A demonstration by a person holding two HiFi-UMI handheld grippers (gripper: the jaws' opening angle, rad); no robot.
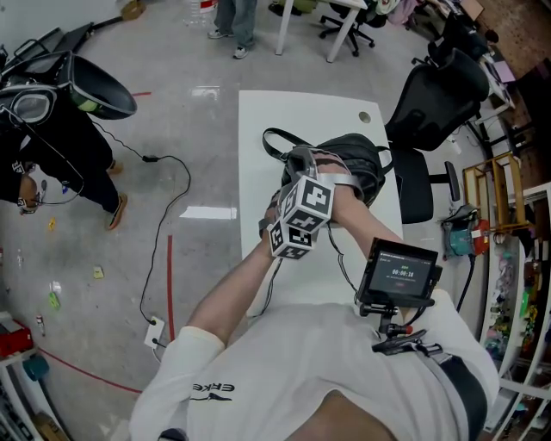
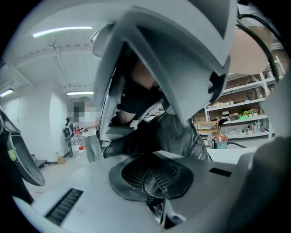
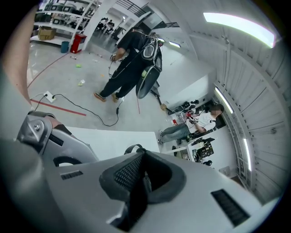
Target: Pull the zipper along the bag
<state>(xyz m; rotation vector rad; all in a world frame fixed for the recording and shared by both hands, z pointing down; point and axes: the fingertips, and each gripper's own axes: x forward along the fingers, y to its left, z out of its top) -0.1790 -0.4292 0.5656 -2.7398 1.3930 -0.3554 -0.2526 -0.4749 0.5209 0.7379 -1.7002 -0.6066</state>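
Observation:
A black leather bag (image 1: 353, 159) lies at the far right of the white table (image 1: 254, 155), its strap (image 1: 274, 138) looping to the left. Both grippers meet at the bag's near left end, their marker cubes (image 1: 288, 237) (image 1: 312, 200) stacked together. The left gripper (image 2: 152, 179) is shut, with crinkled black bag material pinched under its pads, and the bag (image 2: 179, 134) rises just ahead. The right gripper (image 3: 143, 179) is shut on a thin grey sliver, apparently the zipper pull. Its body hangs over the left gripper view. The zipper line itself is hidden.
A black office chair (image 1: 439, 103) stands at the table's right edge. A person in black (image 1: 52, 146) stands on the floor at the left, another (image 1: 234, 26) beyond the table. A cable (image 1: 164, 224) runs across the floor. A small monitor (image 1: 400, 276) hangs at the operator's chest.

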